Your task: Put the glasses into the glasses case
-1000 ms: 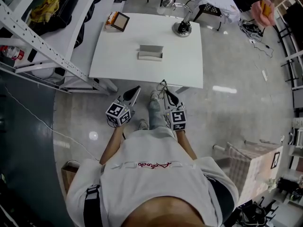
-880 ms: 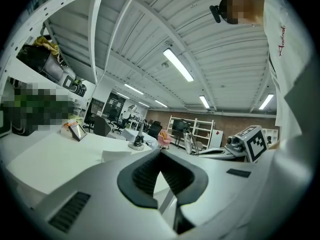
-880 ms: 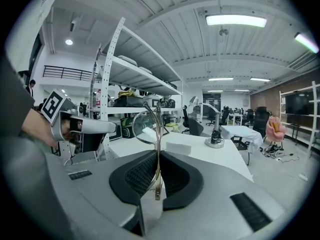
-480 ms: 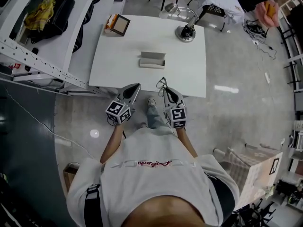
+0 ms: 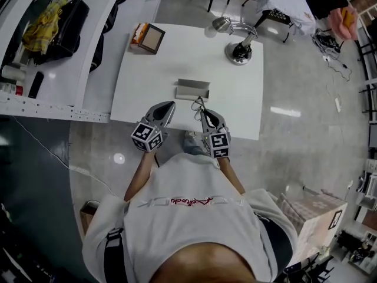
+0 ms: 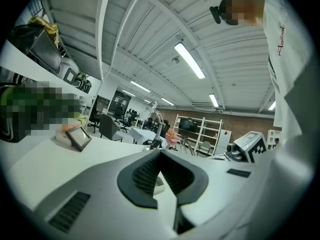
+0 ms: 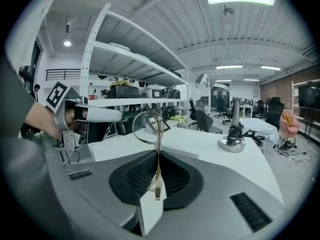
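An open grey glasses case sits in the middle of the white table. My right gripper is shut on thin wire-framed glasses, which stick out past its tips just short of the case. In the right gripper view the glasses stand upright, one arm clamped between the pads. My left gripper hovers over the table's near edge, left of the case, shut with nothing in it. In the left gripper view its jaws meet at the tip.
A desk lamp stands at the table's far right. A framed picture and an orange box are at the far left corner. A shelving rack with a black bag runs along the left. Chairs stand beyond the table.
The person has stepped toward the table. Both grippers moved forward from over the floor to over the table's near edge, the glasses still held in the right one.
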{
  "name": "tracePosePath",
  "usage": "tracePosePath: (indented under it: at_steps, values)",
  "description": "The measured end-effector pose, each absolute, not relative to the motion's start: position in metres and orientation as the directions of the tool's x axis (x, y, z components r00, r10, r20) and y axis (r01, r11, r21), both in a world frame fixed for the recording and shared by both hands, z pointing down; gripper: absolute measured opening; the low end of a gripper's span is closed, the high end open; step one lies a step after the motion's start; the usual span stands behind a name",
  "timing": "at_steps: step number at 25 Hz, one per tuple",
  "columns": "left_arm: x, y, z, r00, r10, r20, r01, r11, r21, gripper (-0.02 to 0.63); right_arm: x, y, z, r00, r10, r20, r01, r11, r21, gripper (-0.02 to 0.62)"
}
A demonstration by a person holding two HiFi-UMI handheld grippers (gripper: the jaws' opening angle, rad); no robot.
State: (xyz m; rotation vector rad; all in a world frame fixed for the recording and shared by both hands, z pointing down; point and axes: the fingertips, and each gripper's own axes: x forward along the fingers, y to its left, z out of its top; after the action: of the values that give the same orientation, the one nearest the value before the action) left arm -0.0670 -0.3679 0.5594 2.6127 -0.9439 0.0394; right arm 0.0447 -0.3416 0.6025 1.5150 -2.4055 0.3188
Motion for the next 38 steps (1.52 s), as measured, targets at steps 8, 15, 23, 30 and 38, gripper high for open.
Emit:
tracePosePath:
  at_steps: [8,15,23,30,38]
  values:
    - [-0.054,-0.394,0.587,0.781,-0.591,0.203,-0.619,-0.687,0.38,0.009,0.047,-0.364,0.637,-0.435,-0.781,0.448,-0.892,0.443,-0.092,0.026]
    - [-0.053,-0.403,0.61,0.773,-0.588,0.24,-0.628,-0.655,0.42,0.009,0.046,-0.374,0.676,-0.469,-0.718,0.514,-0.87,0.477,-0.126,0.026]
    - [-0.068,-0.404,0.618,0.745,-0.613,0.264,-0.661,-0.62,0.424,0.009,0.042,-0.42,0.68,-0.489,-0.708,0.51,-0.846,0.528,-0.078,0.026]
    - [-0.067,-0.397,0.62,0.748,-0.609,0.265,-0.656,-0.616,0.436,0.009,0.042,-0.463,0.671,-0.49,-0.718,0.494,-0.83,0.558,-0.012,0.026]
    - [-0.071,-0.394,0.62,0.748,-0.611,0.26,-0.655,-0.617,0.435,0.009,0.026,-0.465,0.685,-0.482,-0.637,0.602,-0.629,0.729,0.269,0.026]
